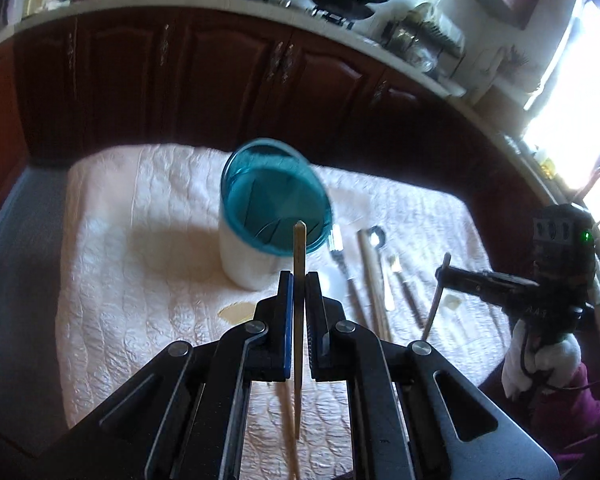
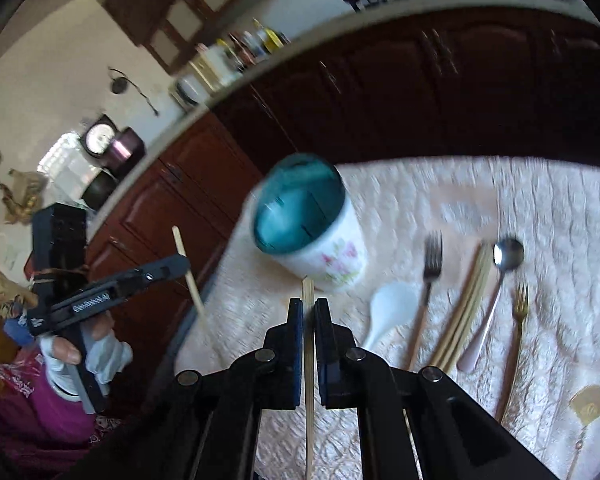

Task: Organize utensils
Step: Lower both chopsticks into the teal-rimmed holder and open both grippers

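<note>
A white flowered cup with a teal inside [image 1: 272, 216] [image 2: 308, 224] stands on the white quilted cloth [image 1: 140, 264] [image 2: 540, 208]. My left gripper [image 1: 299, 280] is shut on a wooden chopstick [image 1: 299, 264] held upright, just short of the cup; it also shows in the right wrist view [image 2: 180, 266]. My right gripper [image 2: 308, 308] is shut on another chopstick [image 2: 309, 360]; it shows at the right in the left wrist view [image 1: 444, 274]. To the cup's right lie a white spoon [image 2: 388, 312], two forks [image 2: 430, 280] [image 2: 518, 320], a bundle of chopsticks [image 2: 468, 312] and a metal spoon [image 2: 504, 264].
Dark wooden cabinets [image 1: 220, 80] under a counter run behind the table. A stove with pans [image 1: 336, 0] sits on that counter. A bright window [image 1: 580, 100] is at the right. A small yellow tag [image 2: 590, 400] lies on the cloth near the right edge.
</note>
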A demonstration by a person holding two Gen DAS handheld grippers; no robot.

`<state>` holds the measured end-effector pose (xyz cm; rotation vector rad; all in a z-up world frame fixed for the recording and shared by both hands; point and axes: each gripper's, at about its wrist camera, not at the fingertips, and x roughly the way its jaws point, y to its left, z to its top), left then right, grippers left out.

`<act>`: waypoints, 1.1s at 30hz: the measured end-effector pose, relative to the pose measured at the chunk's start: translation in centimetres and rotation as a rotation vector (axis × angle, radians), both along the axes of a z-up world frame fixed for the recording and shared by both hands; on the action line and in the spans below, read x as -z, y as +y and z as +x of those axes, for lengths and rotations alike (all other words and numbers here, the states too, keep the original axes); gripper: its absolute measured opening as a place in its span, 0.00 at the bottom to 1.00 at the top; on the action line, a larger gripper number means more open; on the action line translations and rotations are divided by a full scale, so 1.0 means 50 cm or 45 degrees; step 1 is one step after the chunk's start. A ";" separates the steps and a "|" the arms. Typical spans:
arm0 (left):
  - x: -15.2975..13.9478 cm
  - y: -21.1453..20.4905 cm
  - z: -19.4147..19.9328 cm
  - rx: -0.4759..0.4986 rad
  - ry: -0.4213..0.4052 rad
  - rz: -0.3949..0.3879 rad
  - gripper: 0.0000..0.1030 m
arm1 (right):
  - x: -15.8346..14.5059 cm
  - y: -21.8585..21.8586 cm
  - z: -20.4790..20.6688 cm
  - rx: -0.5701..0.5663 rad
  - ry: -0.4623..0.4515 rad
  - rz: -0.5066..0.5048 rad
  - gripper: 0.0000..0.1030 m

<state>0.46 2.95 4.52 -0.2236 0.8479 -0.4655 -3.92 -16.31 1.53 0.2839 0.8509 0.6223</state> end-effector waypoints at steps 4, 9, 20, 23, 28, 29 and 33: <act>-0.052 0.027 -0.017 0.019 -0.055 -0.025 0.04 | -0.063 -0.005 -0.007 -0.005 -0.094 0.011 0.05; -0.133 0.034 -0.020 0.008 -0.140 -0.060 0.04 | -0.169 -0.009 0.010 0.022 -0.229 0.032 0.05; -0.228 0.028 0.123 -0.201 -0.353 0.047 0.04 | -0.307 0.069 0.148 0.160 -0.476 -0.055 0.05; -0.205 0.023 0.168 -0.234 -0.347 0.083 0.04 | -0.305 0.093 0.187 0.187 -0.527 -0.113 0.05; -0.139 0.006 0.215 -0.255 -0.296 0.143 0.04 | -0.251 0.124 0.249 0.192 -0.501 -0.161 0.05; -0.129 0.004 0.217 -0.255 -0.284 0.149 0.04 | -0.235 0.128 0.259 0.185 -0.475 -0.160 0.05; -0.076 -0.007 0.230 -0.244 -0.213 0.175 0.04 | -0.173 0.134 0.291 0.159 -0.378 -0.168 0.05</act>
